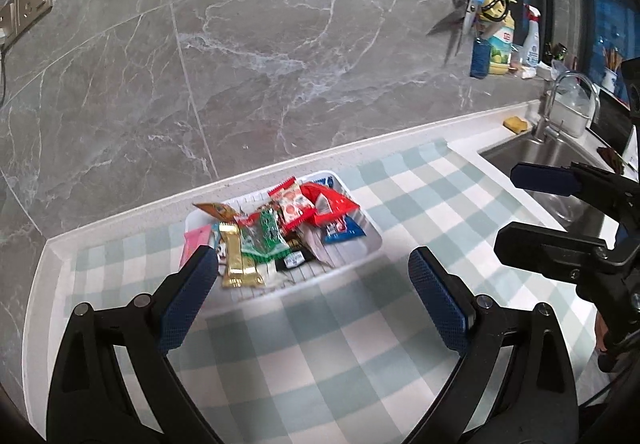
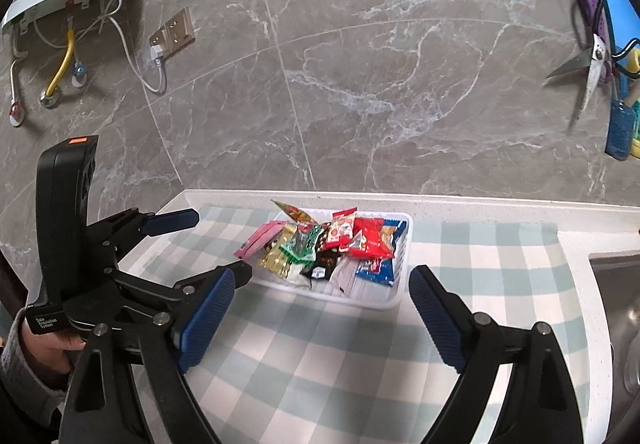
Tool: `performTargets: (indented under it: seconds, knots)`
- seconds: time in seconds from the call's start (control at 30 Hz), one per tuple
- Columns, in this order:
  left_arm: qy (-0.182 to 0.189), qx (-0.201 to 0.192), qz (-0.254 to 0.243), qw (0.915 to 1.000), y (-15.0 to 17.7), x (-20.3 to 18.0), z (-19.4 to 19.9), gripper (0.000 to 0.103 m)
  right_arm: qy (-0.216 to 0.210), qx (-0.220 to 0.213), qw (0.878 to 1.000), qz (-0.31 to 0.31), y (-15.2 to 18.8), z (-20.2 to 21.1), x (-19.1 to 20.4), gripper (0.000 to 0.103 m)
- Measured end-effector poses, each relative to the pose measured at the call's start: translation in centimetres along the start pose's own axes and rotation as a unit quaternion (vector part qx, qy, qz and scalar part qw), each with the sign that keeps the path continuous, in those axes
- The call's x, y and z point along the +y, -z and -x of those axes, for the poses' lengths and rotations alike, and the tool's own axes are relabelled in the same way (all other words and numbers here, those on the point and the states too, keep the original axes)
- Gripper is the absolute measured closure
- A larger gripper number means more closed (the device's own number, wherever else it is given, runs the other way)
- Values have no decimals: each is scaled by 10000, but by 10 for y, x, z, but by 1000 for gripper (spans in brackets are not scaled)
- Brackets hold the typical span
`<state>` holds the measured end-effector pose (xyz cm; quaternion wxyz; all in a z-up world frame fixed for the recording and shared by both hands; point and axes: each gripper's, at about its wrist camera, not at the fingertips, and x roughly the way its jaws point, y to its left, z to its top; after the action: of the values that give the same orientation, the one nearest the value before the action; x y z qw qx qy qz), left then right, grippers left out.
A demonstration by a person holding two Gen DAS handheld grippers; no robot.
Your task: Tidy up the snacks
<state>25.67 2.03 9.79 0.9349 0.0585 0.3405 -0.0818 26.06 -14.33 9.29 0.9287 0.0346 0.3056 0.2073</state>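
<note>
1. Nearest, the left gripper [image 1: 312,284] hangs over the checked cloth [image 1: 320,344], fingers spread wide and holding nothing.
2. The right gripper [image 2: 320,308] is likewise splayed and empty, just short of the tray's near edge; from the left wrist view it shows off to the right, above the cloth near the sink [image 1: 560,180].
3. Just beyond both sits the white tray [image 2: 396,296], heaped with snacks [image 2: 320,244]: a gold bar [image 1: 240,260], a green packet [image 1: 266,240], red packets [image 1: 332,204], a blue one [image 1: 344,230] and a pink one [image 1: 196,240] leaning over the left rim.
4. No snacks lie loose on the cloth, so gathering looks done or nearly so; I judge the step in hand to be a pause or a final tidy.
5. Next, the pink packet probably needs nudging fully inside: a low approach, pinching its edge without tipping the light tray.
6. Farthest, the marble wall [image 2: 360,84] carries hanging scissors [image 2: 592,72].
</note>
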Motion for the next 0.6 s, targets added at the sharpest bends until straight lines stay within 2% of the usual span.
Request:
performTargets:
  seconds: [0.3, 0.6]
  knots:
    - [47, 102, 89, 9999, 32, -1, 22, 6, 38, 31, 10000, 40, 18, 16, 15, 12]
    - [95, 81, 72, 9999, 41, 1, 33, 6, 68, -6, 10000, 51, 23, 27, 25, 11]
